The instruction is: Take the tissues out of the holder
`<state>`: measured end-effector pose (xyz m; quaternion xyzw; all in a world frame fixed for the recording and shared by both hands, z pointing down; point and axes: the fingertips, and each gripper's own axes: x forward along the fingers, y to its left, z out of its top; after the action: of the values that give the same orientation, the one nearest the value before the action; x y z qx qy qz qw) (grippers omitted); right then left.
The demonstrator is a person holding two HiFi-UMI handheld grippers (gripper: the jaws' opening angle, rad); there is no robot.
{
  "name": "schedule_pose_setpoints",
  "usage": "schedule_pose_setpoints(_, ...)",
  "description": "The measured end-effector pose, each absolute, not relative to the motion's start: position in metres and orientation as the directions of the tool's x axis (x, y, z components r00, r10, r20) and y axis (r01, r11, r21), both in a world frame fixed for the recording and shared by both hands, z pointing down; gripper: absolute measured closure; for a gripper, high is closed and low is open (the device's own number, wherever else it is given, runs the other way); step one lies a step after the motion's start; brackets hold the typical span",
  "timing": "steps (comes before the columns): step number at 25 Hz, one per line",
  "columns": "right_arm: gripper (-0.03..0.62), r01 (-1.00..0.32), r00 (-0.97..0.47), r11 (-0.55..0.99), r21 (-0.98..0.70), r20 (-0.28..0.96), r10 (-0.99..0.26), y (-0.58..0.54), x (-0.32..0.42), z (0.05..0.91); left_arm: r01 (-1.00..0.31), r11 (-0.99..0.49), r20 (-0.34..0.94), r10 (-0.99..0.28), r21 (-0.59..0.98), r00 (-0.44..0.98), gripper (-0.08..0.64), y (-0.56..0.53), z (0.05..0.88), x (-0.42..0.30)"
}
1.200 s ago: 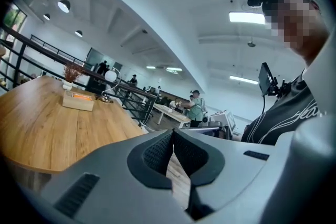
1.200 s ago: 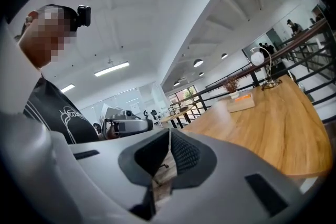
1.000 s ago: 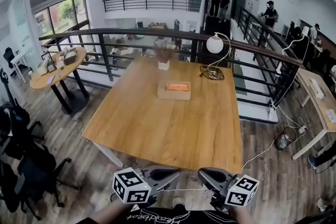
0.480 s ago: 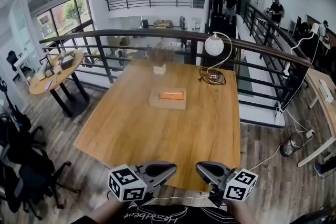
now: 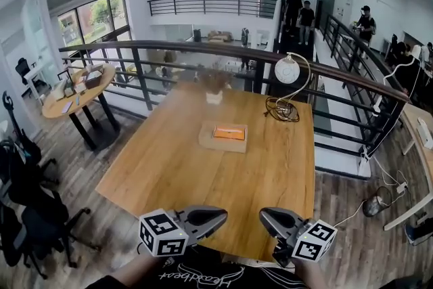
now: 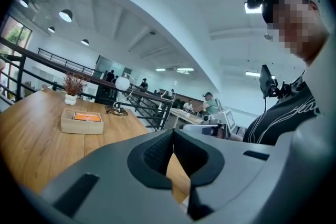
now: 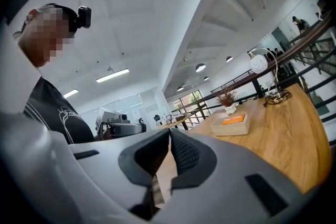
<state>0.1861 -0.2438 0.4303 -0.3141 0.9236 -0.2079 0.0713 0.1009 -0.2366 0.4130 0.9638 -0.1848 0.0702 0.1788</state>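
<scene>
A light wooden tissue holder (image 5: 224,139) with an orange tissue pack (image 5: 229,132) in it sits on the middle of the wooden table (image 5: 176,166). Both grippers are far from it, at the table's near edge. My left gripper (image 5: 225,214) and right gripper (image 5: 262,214) point toward each other, each shut with nothing between the jaws. The holder (image 6: 82,122) lies far left in the left gripper view, past the closed left gripper (image 6: 172,132). In the right gripper view the holder (image 7: 231,124) is off to the right of the closed right gripper (image 7: 169,135).
A small potted plant (image 5: 214,95) stands behind the holder. A white globe lamp (image 5: 287,69) with a coiled cable (image 5: 283,112) is at the table's far right. A dark railing (image 5: 203,49) runs behind. A round table (image 5: 74,88) and office chairs (image 5: 27,206) are at left.
Both grippers and the camera have come forward to the table; the grippers now hang over its near edge instead of over the floor. The jaws stayed shut.
</scene>
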Motion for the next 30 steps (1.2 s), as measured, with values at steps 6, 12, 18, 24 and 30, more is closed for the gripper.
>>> schedule_pose_setpoints(6, 0.571, -0.56, -0.79, 0.715, -0.419, 0.011, -0.613, -0.286, 0.177, 0.431, -0.357, -0.878, 0.184, -0.312, 0.318, 0.932, 0.546, -0.285, 0.412, 0.096)
schedule_pose_setpoints(12, 0.571, -0.556, -0.804, 0.732, -0.394, 0.032, -0.593, -0.354, 0.151, 0.429, -0.334, -0.891, 0.186, -0.288, 0.308, 0.939, 0.546, -0.355, 0.413, 0.086)
schedule_pose_setpoints(18, 0.571, -0.544, -0.833, 0.754, -0.367, 0.126, -0.539, -0.418, 0.113, 0.448, -0.347, -0.885, 0.201, -0.296, 0.31, 0.934, 0.546, -0.422, 0.422, 0.059)
schedule_pose_setpoints(24, 0.571, -0.531, -0.842, 0.751, -0.392, 0.138, -0.522, -0.478, 0.096, 0.462, -0.404, -0.852, 0.204, -0.353, 0.335, 0.913, 0.546, -0.484, 0.444, 0.034)
schedule_pose_setpoints(30, 0.571, -0.538, -0.838, 0.744, -0.397, 0.158, -0.522, -0.523, 0.086, 0.482, -0.45, -0.822, 0.228, -0.391, 0.35, 0.892, 0.546, -0.531, 0.473, 0.019)
